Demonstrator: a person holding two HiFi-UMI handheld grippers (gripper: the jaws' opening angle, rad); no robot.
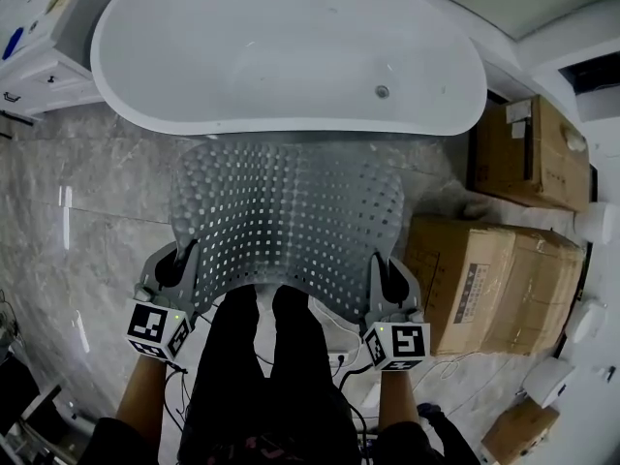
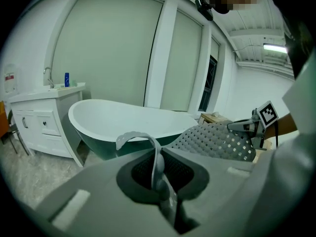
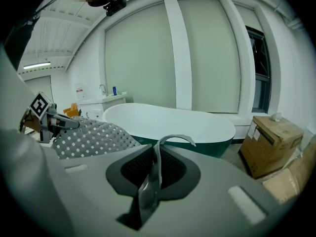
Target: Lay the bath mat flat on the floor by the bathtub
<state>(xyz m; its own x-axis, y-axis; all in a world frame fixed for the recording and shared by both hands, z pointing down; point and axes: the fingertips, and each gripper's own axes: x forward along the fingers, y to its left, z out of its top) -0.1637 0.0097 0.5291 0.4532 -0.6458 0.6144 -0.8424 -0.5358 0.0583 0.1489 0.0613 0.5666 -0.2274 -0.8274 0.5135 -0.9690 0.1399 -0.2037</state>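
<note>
Seemingly left gripper (image 1: 181, 263), right gripper (image 1: 389, 281) jaws tight on bath mat (image 1: 291, 206).

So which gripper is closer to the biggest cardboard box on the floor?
Right. The right gripper, shut on the mat, sits just beside the box; the left gripper holds the mat's other near corner, farther from it.

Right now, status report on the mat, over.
Left tool and right tool both shut on near corners of bath mat. Mat held up before bathtub, not flat yet. Cardboard boxes close on right.
</note>
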